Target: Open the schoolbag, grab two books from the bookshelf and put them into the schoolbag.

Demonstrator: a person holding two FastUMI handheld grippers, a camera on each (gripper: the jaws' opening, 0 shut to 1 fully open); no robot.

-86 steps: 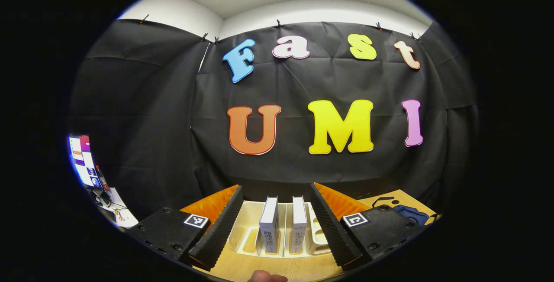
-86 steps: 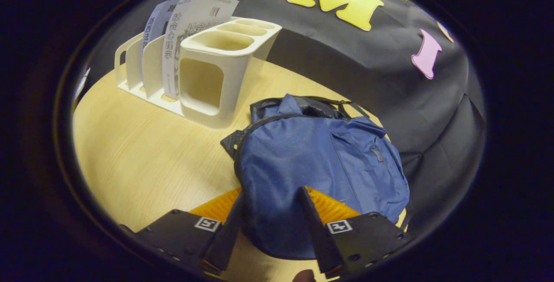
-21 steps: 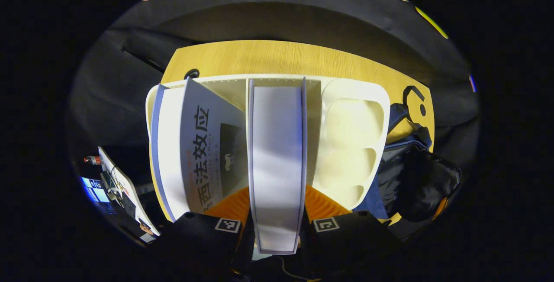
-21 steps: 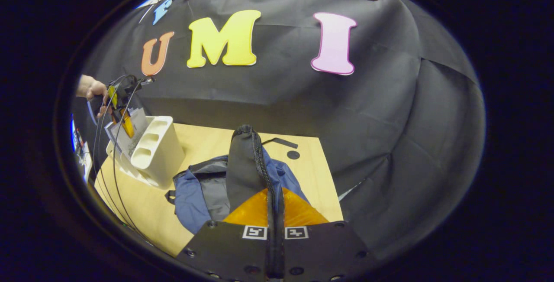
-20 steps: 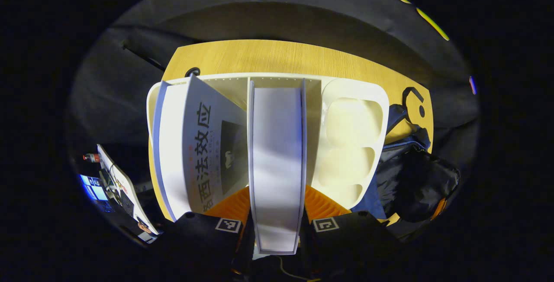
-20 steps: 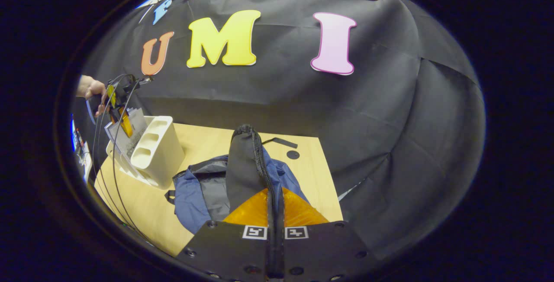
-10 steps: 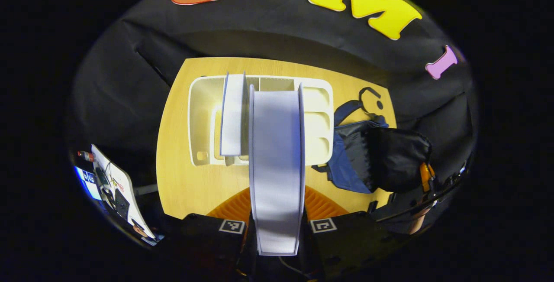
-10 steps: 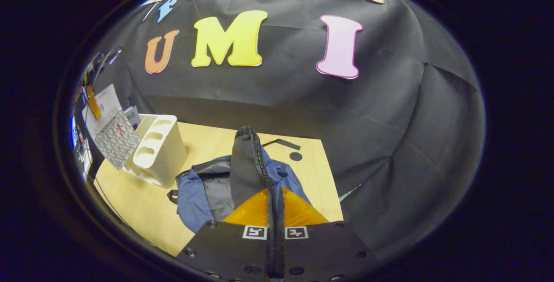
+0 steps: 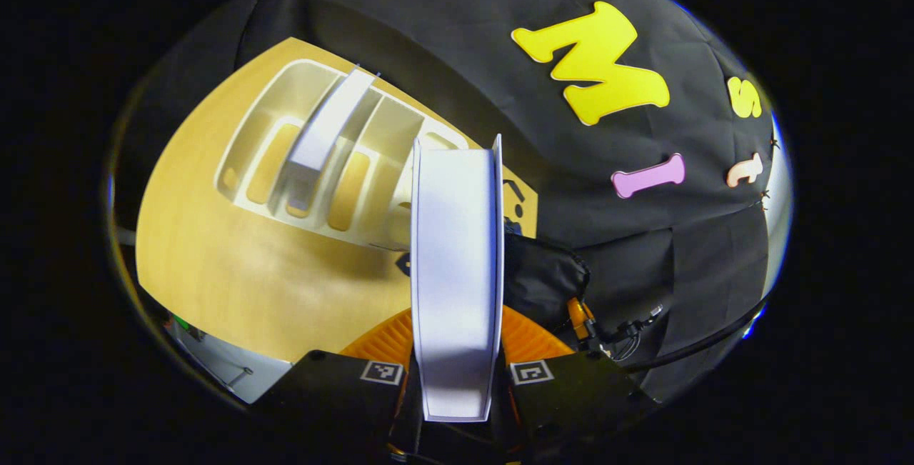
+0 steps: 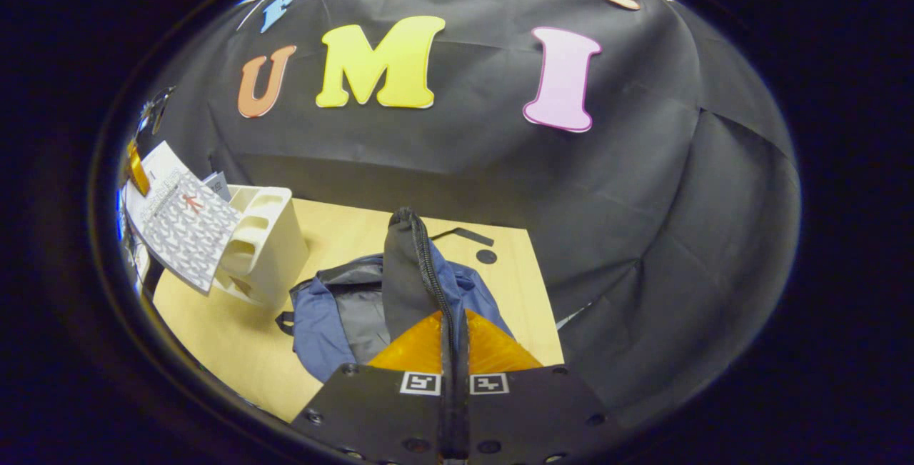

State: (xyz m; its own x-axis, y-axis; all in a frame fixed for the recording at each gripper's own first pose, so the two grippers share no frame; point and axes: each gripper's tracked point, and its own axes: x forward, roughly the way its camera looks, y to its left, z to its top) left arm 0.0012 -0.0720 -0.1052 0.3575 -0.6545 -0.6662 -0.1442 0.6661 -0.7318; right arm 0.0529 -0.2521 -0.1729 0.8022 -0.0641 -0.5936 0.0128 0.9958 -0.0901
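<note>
My left gripper (image 9: pixel 457 322) is shut on a white book (image 9: pixel 455 265), seen edge-on and held in the air above the table, clear of the shelf. The cream bookshelf (image 9: pixel 371 193) stands behind it with a second book (image 9: pixel 321 129) upright in a slot. My right gripper (image 10: pixel 453 340) is shut on the zip edge of the schoolbag's flap (image 10: pixel 407 265) and holds it up, so the blue schoolbag (image 10: pixel 318 322) lies open on the table. In the right gripper view the held book (image 10: pixel 186 229) hangs tilted in front of the bookshelf (image 10: pixel 268 243), left of the bag.
The wooden table (image 10: pixel 214 336) has bare surface in front of the shelf and bag. Black cloth walls close in behind and to the right. A black strap (image 10: pixel 464 235) lies on the table behind the bag. The dark bag flap (image 9: pixel 543 272) sits just right of the held book.
My left gripper has lifted the book out of the shelf slot and swung it rightward, towards the bag. The right gripper keeps holding the flap up, barely moved.
</note>
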